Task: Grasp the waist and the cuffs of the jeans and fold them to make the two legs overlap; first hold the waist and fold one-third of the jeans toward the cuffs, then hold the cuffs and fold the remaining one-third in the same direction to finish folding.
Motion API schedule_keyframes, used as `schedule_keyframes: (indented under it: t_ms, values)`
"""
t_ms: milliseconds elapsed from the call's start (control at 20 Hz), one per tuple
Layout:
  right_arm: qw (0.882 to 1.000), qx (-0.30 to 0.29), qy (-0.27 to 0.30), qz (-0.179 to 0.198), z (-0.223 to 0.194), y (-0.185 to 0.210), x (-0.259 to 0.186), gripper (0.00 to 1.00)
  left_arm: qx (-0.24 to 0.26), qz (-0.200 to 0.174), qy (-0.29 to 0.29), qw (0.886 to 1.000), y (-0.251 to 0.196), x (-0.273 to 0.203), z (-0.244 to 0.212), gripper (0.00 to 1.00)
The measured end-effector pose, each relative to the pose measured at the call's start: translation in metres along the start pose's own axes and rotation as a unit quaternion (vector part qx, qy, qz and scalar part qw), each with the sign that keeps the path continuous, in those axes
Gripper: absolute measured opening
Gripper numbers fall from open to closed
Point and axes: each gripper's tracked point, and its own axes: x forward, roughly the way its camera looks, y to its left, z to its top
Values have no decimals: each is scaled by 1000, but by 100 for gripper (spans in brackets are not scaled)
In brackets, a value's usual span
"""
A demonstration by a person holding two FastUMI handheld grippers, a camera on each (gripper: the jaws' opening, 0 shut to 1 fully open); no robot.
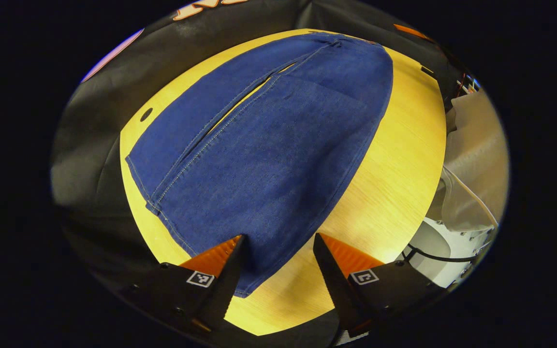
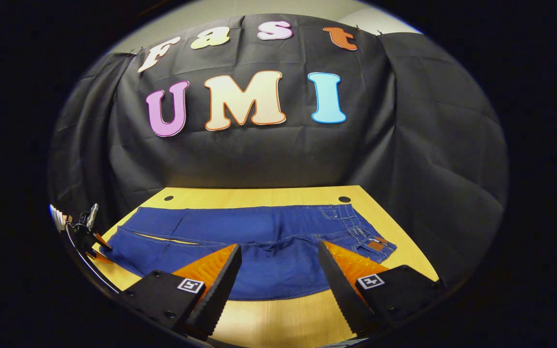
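Counter [image 2: 278,194]: wooden, carries jeans. Jeans [image 1: 278,159] spread flat, legs side by side with narrow gap between, not yet overlapped. Long axis runs away from left hand-held gripper [image 1: 277,263], crosswise to right hand-held gripper [image 2: 279,270]. Cuffs [image 1: 155,203] at left gripper's end; waist [image 2: 356,227] toward right gripper's right side. Left gripper: released, jaws spread over near cuff edge, nearer to cloth. Right gripper: released, hangs above near edge of jeans, grasping nothing. Judgement: leg-overlap fold not begun.
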Motion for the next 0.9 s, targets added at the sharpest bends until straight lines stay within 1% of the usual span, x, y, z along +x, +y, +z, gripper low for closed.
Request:
schedule_keyframes:
  t_ms: [50,100,150,200,250,350,400,500,550,600,700,750,800,850,900]
  values:
    - [1000,1,1,-2,-1,-2,0,99,-1,-8,4,1000,-2,1,2,83]
    - [1000,1,1,-3,-2,-3,0,99,-3,-19,15,1000,-4,2,-2,83]
    - [1000,2,4,-2,-3,-2,1,96,-6,-31,23,999,-6,2,0,81]
    - [1000,1,6,1,-6,-2,2,99,-7,-41,35,999,-8,5,-1,80]
    - [1000,0,10,3,-8,-1,3,96,-6,-45,42,998,-9,6,0,74]
    - [1000,-4,16,12,-12,3,5,96,7,-49,59,997,-10,6,-2,73]
    - [1000,-4,19,17,-13,5,7,99,12,-51,65,997,-11,6,-1,73]
    - [999,1,25,29,-17,11,12,96,16,-51,78,996,-12,5,0,70]
    - [999,4,30,33,-19,13,14,99,16,-49,85,995,-11,3,0,64]
    - [999,9,35,36,-21,15,16,99,20,-44,89,995,-12,6,2,57]
    - [998,18,41,41,-21,18,18,99,41,-20,89,995,-8,5,3,19]
    - [998,21,42,42,-21,18,19,96,52,-14,88,995,-10,4,5,0]
    - [998,23,42,42,-21,18,19,99,58,-12,85,995,-10,6,4,0]
    - [998,22,44,42,-22,17,20,95,56,-12,82,995,-10,7,5,0]
    - [998,18,46,43,-23,16,21,95,50,-12,77,996,-10,7,6,0]
